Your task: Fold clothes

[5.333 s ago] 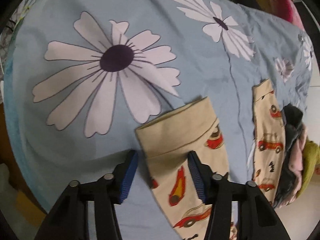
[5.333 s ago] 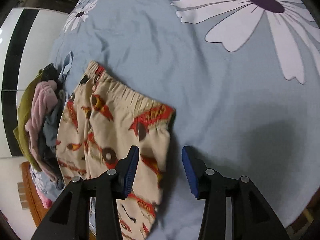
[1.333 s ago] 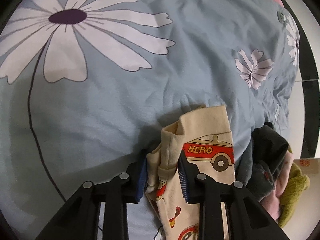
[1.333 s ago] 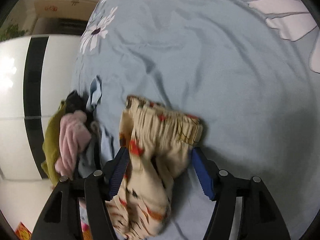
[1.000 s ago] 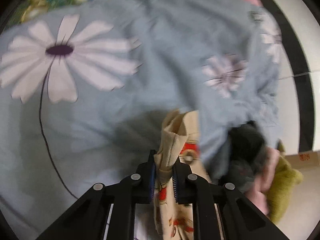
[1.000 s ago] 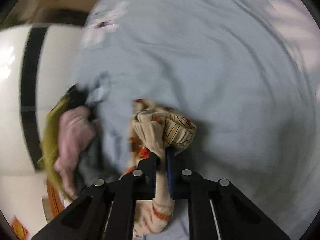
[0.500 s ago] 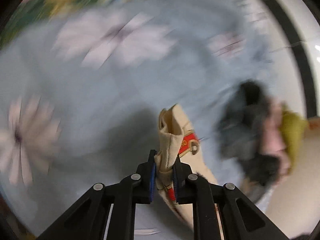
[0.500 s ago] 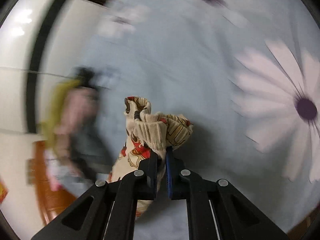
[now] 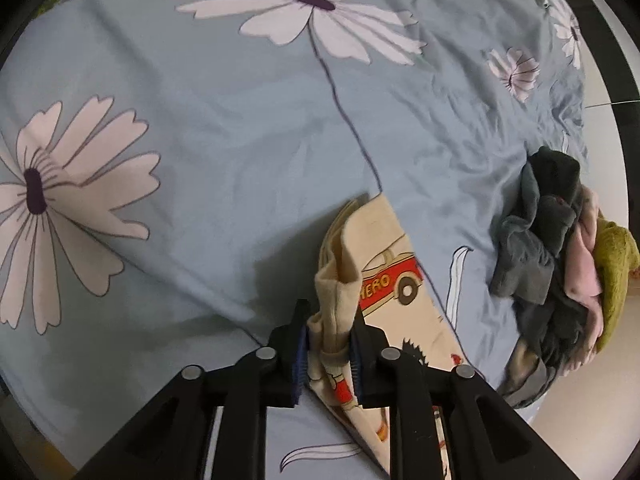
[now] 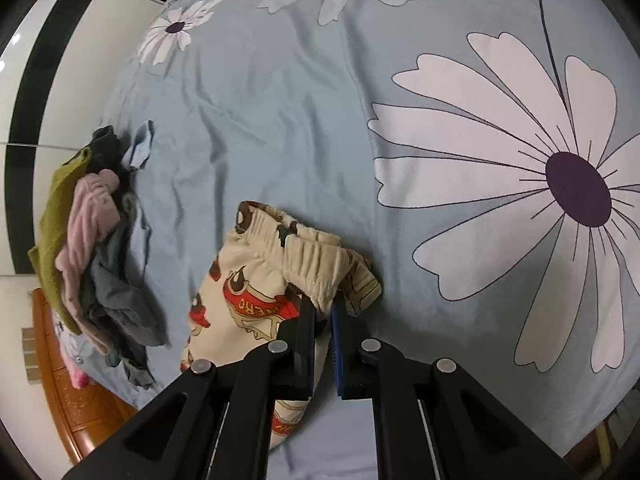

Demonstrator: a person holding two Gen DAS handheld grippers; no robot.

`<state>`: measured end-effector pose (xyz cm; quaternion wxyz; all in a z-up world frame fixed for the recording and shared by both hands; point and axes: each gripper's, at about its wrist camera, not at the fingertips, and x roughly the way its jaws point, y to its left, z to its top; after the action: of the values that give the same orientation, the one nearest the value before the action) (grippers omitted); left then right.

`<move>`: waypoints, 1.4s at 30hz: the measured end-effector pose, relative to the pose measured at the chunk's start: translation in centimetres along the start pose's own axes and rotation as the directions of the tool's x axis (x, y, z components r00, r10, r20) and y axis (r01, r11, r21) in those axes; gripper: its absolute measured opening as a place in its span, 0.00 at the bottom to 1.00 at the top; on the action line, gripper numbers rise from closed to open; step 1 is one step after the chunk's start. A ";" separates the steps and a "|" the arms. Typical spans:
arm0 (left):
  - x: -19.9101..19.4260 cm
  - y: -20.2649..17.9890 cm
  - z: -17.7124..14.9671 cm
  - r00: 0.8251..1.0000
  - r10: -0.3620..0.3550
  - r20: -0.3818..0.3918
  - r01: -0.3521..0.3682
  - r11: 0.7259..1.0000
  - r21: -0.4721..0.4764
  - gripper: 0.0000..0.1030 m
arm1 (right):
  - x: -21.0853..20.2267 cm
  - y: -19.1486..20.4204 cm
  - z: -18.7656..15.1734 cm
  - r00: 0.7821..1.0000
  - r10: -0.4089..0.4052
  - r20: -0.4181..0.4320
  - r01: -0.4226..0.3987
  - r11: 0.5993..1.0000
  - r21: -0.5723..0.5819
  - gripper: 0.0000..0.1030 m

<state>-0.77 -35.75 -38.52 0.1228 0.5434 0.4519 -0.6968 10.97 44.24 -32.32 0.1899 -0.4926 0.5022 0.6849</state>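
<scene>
We note the left gripper (image 9: 328, 344) easing open around the hem of the cream car-print trousers (image 9: 384, 276) on the blue bedsheet (image 9: 224, 152) while the right gripper (image 10: 323, 320) pinches their waistband, so uneven release may skew the fold.

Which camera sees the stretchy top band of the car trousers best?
The right wrist view: the gathered elastic waistband of the cream car-print trousers sits plainly above the right gripper. The left wrist view shows only a plain cream hem.
</scene>
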 end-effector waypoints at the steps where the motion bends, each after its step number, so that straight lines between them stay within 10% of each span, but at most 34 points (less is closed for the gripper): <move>1: 0.1 0.2 0.0 1.000 0.000 -0.007 0.000 1.000 -0.004 0.23 | 0.1 0.0 0.0 1.000 -0.009 0.002 0.009 1.000 0.003 0.07; 7: 0.5 1.9 -0.6 0.999 -0.046 -0.016 0.045 0.997 -0.067 0.38 | 0.3 0.1 0.0 0.999 -0.039 0.000 0.039 0.999 0.022 0.13; 13: 0.1 0.5 -0.6 1.000 -0.007 0.006 0.007 1.000 -0.016 0.16 | -1.2 0.3 0.1 0.997 -0.056 0.050 0.053 0.996 0.067 0.45; 18: -3.0 -5.9 -3.2 0.995 -0.043 0.086 0.030 0.990 0.140 0.15 | -2.9 -0.1 0.7 0.997 -0.039 0.065 0.033 0.995 0.090 0.45; 29: -4.6 -25.7 -21.3 0.982 -0.191 -0.009 0.157 0.777 0.610 0.15 | -3.3 -0.5 1.7 0.999 0.038 -0.028 -0.038 0.999 0.020 0.45; 42: 11.5 -29.7 -39.6 0.964 0.162 -0.209 0.062 0.628 0.776 0.21 | -3.8 -1.3 3.2 0.991 0.026 -0.134 -0.044 0.990 -0.136 0.45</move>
<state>0.78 14.90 -33.82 -0.1638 0.6415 0.1042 -0.7422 12.13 48.52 -29.64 0.1095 -0.5398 0.4736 0.6873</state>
